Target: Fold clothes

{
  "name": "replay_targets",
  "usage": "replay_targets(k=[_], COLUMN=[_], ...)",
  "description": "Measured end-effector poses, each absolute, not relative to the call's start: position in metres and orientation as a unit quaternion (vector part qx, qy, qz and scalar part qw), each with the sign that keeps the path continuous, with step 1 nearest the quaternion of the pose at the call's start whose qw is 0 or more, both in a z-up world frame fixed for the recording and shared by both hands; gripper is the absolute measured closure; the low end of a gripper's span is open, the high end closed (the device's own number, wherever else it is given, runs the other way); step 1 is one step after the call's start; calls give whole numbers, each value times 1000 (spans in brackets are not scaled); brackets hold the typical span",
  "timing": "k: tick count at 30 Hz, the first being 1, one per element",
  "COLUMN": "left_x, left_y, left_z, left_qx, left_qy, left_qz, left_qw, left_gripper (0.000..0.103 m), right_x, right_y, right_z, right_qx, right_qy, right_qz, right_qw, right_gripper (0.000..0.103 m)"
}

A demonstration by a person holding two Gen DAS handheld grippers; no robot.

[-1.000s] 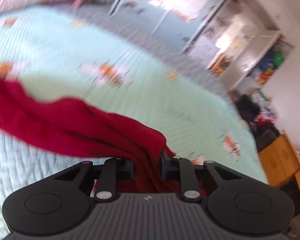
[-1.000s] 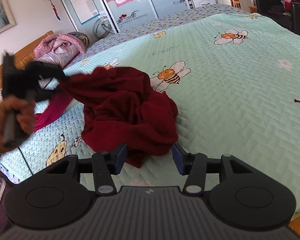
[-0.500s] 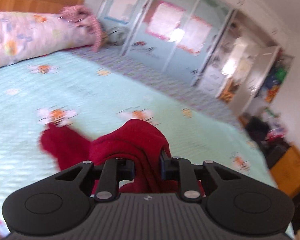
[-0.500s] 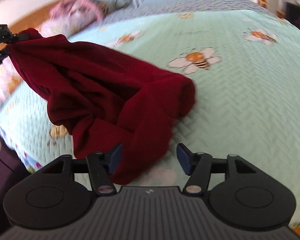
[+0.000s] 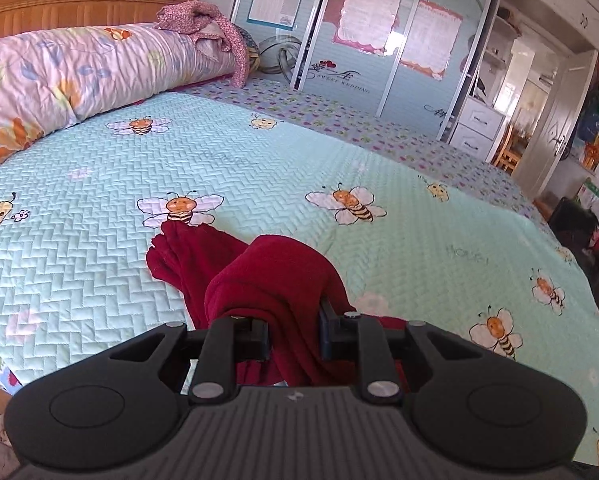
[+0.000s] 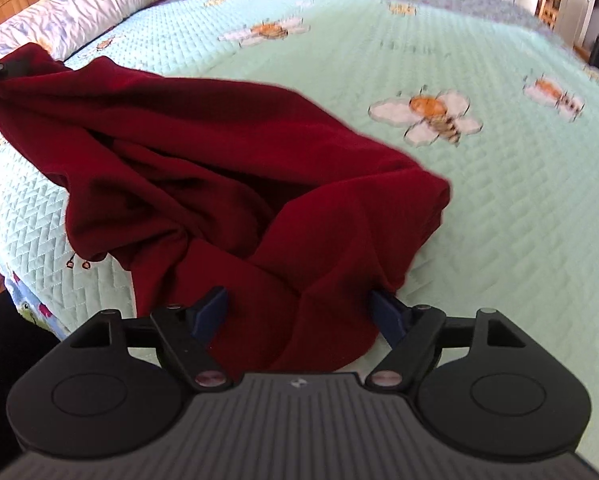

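On the left, over the near-left corner of the bed: left tongs are clamping narrow on a bunched edge of the dark red garment, lifting it off the bee-print quilt.
Centre: garment is hanging crumpled and twisted, its lower part lying on the quilt, not flat, no clean fold showing.
Right: right tongs are standing wide, cloth lying between the jaws but not pinched.
Handling note, as a judgement: right tongs are needing a matching corner or hem well apart from the left grip; a mid-cloth pinch would be keeping the twist.
Edges: near bed edge is lying just below both tongs, so slack cloth is risking a slide off.
Open room: quilt beyond and to the right is lying bare; rolled pink duvet is bounding the far left.
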State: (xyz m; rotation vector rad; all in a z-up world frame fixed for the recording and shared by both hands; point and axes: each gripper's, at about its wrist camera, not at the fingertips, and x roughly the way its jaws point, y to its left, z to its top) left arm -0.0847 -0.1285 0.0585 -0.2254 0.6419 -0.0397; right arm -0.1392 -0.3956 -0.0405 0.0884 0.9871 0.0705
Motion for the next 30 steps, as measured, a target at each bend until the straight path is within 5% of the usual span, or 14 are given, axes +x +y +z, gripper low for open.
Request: replay_targets(k=[10, 13, 14, 17, 26, 30], left_x=[-85, -86, -86, -87, -91, -86], left_y=[-144, -152, -155, -166, -190, -195], left_z=[49, 50, 50, 56, 67, 40], left_qx=[-72, -64, -62, -58, -66, -75], left_qy=[331, 334, 334, 332, 327, 379], left_qz=[-10, -17, -20, -34, -85, -100], left_qw=[941, 940, 940, 941, 939, 917], left_gripper=[80, 80, 80, 80, 79, 78], right_x=[-126, -129, -130, -138, -187, -191], right_y=[-389, -389, -389, -388, -433, -477], right_z=[-56, -57, -57, -54, 40, 17], right_qx=[49, 55, 59, 48, -114, -42], right_qy=[478, 467, 463, 444, 248, 309], right_qz=[41, 55, 61, 64, -104, -118], right_qw=[876, 881, 882, 893, 956, 943], right_gripper=[26, 56, 77, 91, 94, 93])
